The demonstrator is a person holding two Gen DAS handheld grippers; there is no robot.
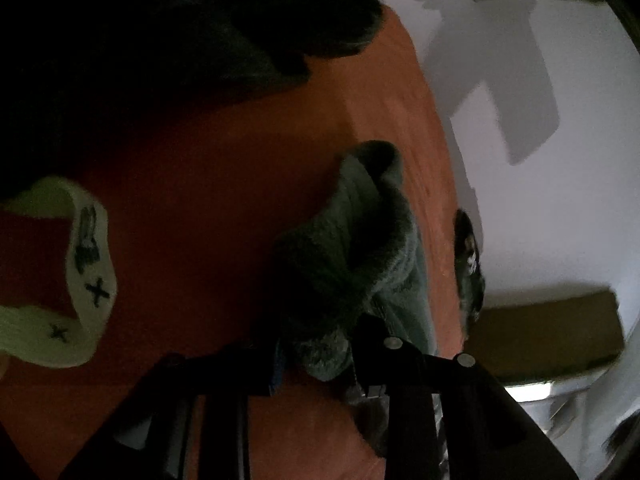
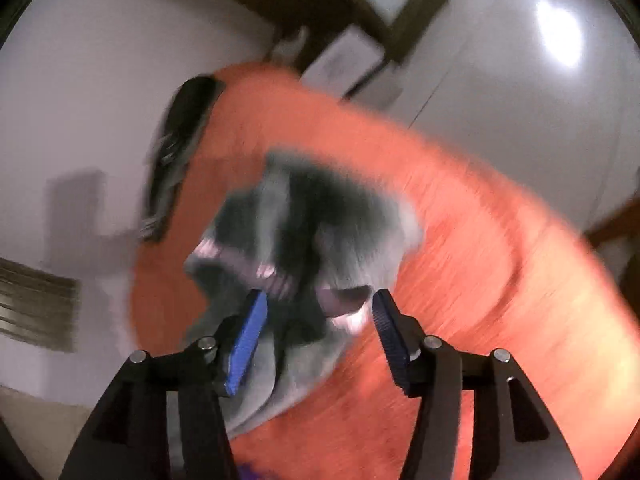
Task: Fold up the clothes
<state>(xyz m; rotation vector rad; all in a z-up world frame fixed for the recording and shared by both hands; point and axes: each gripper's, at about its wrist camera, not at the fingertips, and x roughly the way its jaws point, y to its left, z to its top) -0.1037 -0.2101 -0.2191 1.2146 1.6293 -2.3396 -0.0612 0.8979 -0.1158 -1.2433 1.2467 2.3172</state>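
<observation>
An orange cloth [image 1: 224,184] covers the surface that carries everything, and it serves as the landmark here; in the right wrist view the same orange cloth [image 2: 460,260] fills the middle against pale floor [image 2: 80,80].

On the orange cloth, near its edge, lies a bunched grey-green fleecy garment [image 1: 360,240], crumpled with a fold standing up. In the right wrist view the garment [image 2: 320,216] is blurred by motion but sits on the cloth directly ahead of the tongs.

A dark garment [image 1: 200,20] lies on the far part of the cloth, in shadow. A white sock with dark cross marks [image 1: 88,264] curls at the cloth's near left side. A small dark patterned item [image 1: 468,264] hangs at the cloth's edge, beside a brown cardboard box [image 1: 552,332] on the floor.

The left tongs [image 1: 316,364] are closed on the garment's lower edge, with fleece pinched between the fingers. The right tongs [image 2: 318,320] stand wide open, blue pads either side of the garment, gripping nothing.
</observation>
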